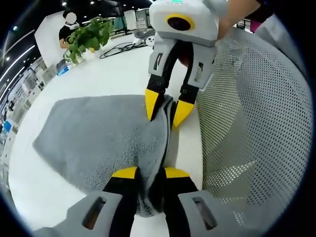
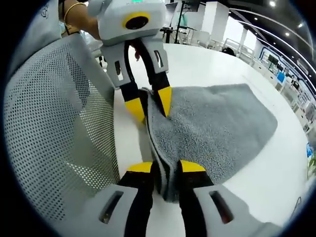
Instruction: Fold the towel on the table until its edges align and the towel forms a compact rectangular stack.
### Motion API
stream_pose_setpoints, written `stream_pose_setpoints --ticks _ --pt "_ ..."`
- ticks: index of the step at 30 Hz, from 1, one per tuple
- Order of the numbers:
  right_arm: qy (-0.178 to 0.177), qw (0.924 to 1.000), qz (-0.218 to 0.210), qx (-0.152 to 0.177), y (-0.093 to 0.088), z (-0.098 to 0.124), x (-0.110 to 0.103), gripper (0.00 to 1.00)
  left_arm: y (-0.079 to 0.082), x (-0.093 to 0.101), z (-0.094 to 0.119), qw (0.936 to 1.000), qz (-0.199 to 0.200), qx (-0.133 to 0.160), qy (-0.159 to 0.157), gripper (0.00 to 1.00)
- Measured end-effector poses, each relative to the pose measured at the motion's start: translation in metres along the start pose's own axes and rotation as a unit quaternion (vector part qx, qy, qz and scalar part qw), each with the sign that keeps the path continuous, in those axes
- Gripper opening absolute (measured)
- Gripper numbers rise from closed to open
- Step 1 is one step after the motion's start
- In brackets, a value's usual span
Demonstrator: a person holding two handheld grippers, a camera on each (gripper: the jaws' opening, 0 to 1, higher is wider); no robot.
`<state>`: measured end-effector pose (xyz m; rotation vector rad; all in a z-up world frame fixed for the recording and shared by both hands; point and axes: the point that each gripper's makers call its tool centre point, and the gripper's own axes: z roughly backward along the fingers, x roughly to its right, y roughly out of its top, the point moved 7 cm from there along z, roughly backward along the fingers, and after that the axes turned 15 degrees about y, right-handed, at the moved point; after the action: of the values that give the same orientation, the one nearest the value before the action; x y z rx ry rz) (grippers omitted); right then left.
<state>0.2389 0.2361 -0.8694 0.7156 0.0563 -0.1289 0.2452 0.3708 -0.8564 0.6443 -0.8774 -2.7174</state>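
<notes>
I am pinching the grey towel (image 1: 106, 138) along the bench (image 1: 98, 79) edge nearest the mesh chair (image 1: 256, 123), left gripper (image 1: 150, 174) and right gripper (image 2: 167, 168) jaws both closing narrowly on its hem. If I am pulling unevenly, one corner may be slipping free, skewing the fold.

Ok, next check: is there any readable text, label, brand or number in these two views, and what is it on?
None can be read.
Grey terry towel: no label or tag visible.
White mesh chair back: no print visible.
Left gripper and right gripper, yellow-tipped fingers closed on the towel edge: no markings legible.
Background shelves and screens beyond the white table: too small and blurred to read.
</notes>
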Motion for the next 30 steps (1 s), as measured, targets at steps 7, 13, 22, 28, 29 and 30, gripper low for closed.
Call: stream_pose_setpoints --ticks 7,13,22,28,29,30 --pt "-0.011 0.9999 0.004 0.000 -0.003 0.000 0.004 0.10 -0.001 -0.004 -0.006 0.9999 -0.006 -0.002 0.012 0.12" --pt "-0.015 0.9999 0.005 0.000 -0.002 0.000 0.006 0.09 -0.001 -0.006 -0.007 0.9999 -0.003 -0.003 0.010 0.11" --pt "-0.017 0.9997 -0.017 0.004 -0.003 -0.001 0.007 0.08 0.000 -0.009 -0.007 0.9999 0.013 -0.005 -0.006 0.10" --pt "-0.018 0.9988 -0.041 0.023 -0.003 0.000 0.007 0.07 0.000 -0.012 -0.008 0.9992 0.029 -0.013 -0.025 0.09" --pt "-0.019 0.9986 -0.043 0.024 -0.002 0.000 0.006 0.07 0.000 -0.011 -0.007 0.9992 0.029 -0.013 -0.024 0.09" --pt "-0.019 0.9986 -0.044 0.024 -0.002 0.000 0.006 0.07 0.000 -0.010 -0.007 0.9993 0.027 -0.012 -0.021 0.09"
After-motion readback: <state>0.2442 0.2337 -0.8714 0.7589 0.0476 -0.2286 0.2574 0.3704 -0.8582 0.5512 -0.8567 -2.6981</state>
